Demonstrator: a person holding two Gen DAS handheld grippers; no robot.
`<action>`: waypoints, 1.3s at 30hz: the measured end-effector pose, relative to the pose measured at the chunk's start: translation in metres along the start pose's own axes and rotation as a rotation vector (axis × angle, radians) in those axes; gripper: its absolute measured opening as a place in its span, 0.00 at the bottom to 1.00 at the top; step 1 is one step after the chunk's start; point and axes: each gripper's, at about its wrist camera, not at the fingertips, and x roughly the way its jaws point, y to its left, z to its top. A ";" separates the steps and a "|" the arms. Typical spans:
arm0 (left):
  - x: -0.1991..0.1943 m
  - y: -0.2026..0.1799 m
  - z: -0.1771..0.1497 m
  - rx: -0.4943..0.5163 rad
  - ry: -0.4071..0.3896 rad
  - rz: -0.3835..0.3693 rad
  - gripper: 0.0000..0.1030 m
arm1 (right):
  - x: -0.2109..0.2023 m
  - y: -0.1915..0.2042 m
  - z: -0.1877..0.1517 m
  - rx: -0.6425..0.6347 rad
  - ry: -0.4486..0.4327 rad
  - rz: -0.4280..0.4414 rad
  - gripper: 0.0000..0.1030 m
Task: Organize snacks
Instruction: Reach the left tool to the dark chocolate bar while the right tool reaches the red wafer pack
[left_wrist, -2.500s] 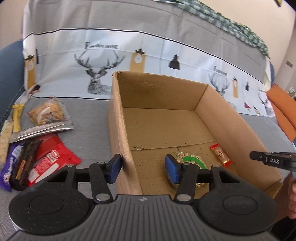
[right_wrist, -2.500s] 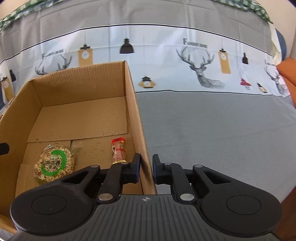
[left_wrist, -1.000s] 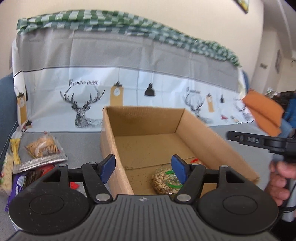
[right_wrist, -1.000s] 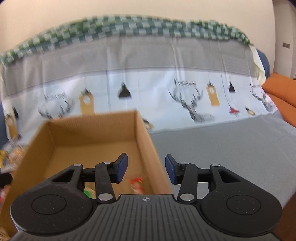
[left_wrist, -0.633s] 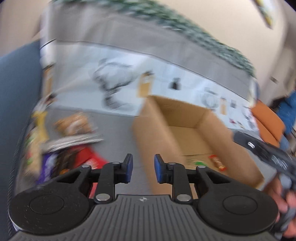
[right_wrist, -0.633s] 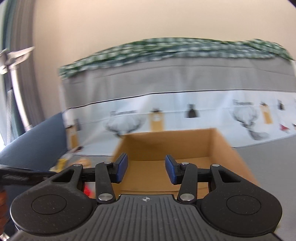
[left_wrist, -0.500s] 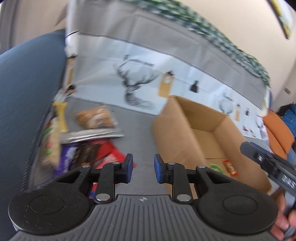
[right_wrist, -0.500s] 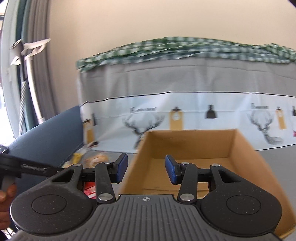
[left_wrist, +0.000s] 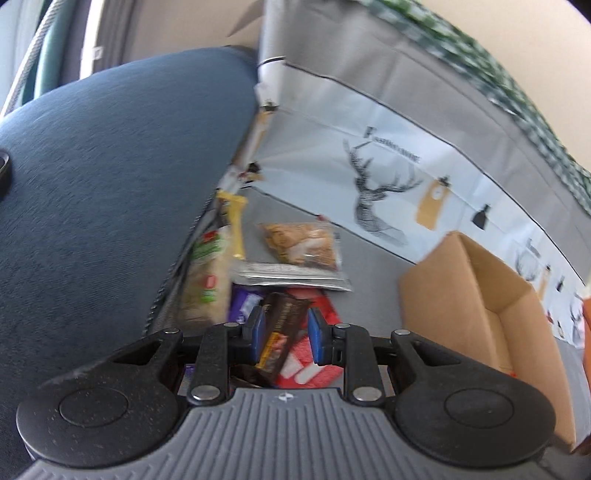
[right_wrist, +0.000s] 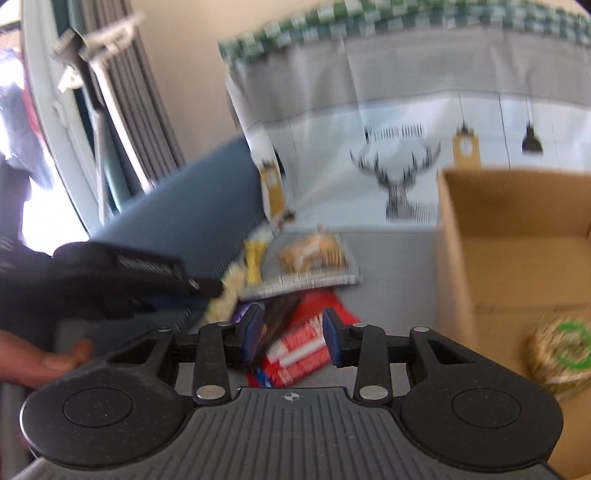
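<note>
The left tool (left_wrist: 283, 339), jaws narrowed but gripping nothing, hovers over a dark brown snack bar (left_wrist: 282, 332); the right tool (right_wrist: 291, 334), closing, frames a red packet (right_wrist: 299, 345) without gripping it.

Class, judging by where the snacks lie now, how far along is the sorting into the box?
Done: one round green-labelled snack lies in the box. In hand: both grippers hover over the pile with nothing gripped; a dark bar shows between the left jaws, the red packet between the right's, which have just been closing. Left: the crackers, silver pouch and yellow stick.
</note>
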 end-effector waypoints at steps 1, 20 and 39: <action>0.001 0.003 0.001 -0.012 0.005 0.005 0.26 | 0.010 0.000 -0.002 0.018 0.025 -0.009 0.37; 0.009 0.007 0.001 -0.011 0.014 0.013 0.26 | 0.141 0.002 -0.015 0.149 0.205 -0.234 0.82; 0.014 0.013 0.000 -0.032 0.029 0.043 0.26 | 0.115 -0.007 -0.019 -0.064 0.218 -0.315 0.44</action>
